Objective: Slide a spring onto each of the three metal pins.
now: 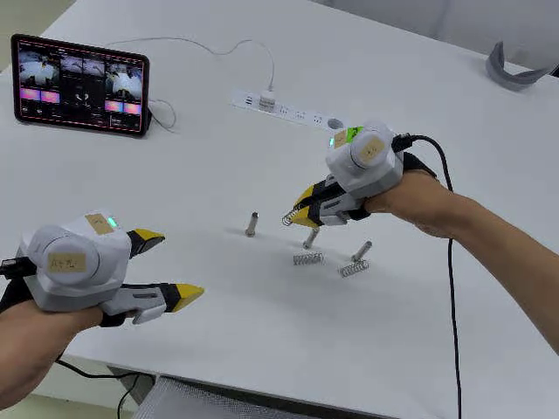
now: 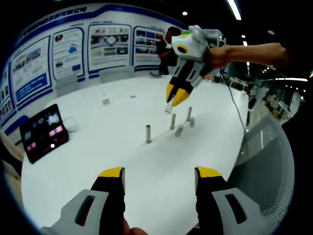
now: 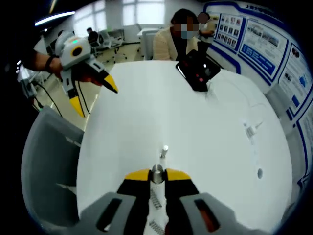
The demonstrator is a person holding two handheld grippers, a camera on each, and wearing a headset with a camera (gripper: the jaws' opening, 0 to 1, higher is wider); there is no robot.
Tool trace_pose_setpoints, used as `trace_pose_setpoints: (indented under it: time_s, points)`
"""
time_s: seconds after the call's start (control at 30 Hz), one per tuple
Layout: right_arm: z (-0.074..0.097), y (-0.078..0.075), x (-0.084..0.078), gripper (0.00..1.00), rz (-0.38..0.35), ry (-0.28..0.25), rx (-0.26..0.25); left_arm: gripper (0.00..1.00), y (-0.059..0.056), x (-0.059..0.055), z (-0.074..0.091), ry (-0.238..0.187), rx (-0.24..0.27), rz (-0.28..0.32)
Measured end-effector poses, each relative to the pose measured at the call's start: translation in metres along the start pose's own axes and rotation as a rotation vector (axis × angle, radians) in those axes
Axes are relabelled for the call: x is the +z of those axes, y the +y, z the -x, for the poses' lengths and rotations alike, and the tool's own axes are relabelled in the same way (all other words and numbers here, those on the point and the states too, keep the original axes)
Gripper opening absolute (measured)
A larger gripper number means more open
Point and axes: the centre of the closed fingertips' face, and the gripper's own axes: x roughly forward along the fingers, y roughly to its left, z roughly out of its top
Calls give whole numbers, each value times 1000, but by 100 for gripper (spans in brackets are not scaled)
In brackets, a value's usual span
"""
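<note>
We find the right gripper [image 1: 301,208] held low over the white workbench table [image 1: 262,349]. Its yellow-tipped jaws are clamped together on a small coiled steel spring [image 1: 288,218]. In the head view, no more than the front end of this spring projects past the tips. In the right gripper view, the coil [image 3: 155,197] runs back between the jaws and is cut off at the bottom edge.

Three short upright steel pins stand on the table: the left pin [image 1: 251,224], the middle pin [image 1: 311,237] and the right pin [image 1: 361,251]. In the left gripper view, the held spring [image 2: 168,105] hangs just above the middle pin [image 2: 172,121]. In the right gripper view, the round top of the middle pin [image 3: 157,171] sits right at the jaw tips and covers the front end of the spring. We cannot tell whether spring and pin touch. The left pin [image 3: 164,152] stands just beyond.

Two loose steel springs lie flat on the table. One loose spring [image 1: 307,258] lies just in front of the middle pin. The other loose spring [image 1: 354,268] lies at the foot of the right pin. In the left gripper view they are too small and blurred to separate from the pins.

The left gripper [image 1: 170,264] is held near the front edge of the table, well apart from the pins. Its two jaws stand wide apart [image 2: 160,174].

A black tablet [image 1: 80,85] stands at the far left. Its screen is too small to read.
</note>
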Motion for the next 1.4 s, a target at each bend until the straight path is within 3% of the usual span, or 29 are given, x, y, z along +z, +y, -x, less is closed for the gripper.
trace_pose_setpoints:
  time_s: [0.47,0.7,1.4]
  points:
    - [-24,-9,12,12,25,14,17,64,19,-4,15,-4,62,31]
    - [-34,-17,14,12,30,16,21,63,20,-7,19,-6,72,43]
    - [-50,-14,15,12,31,31,36,62,22,-13,23,-12,76,44]
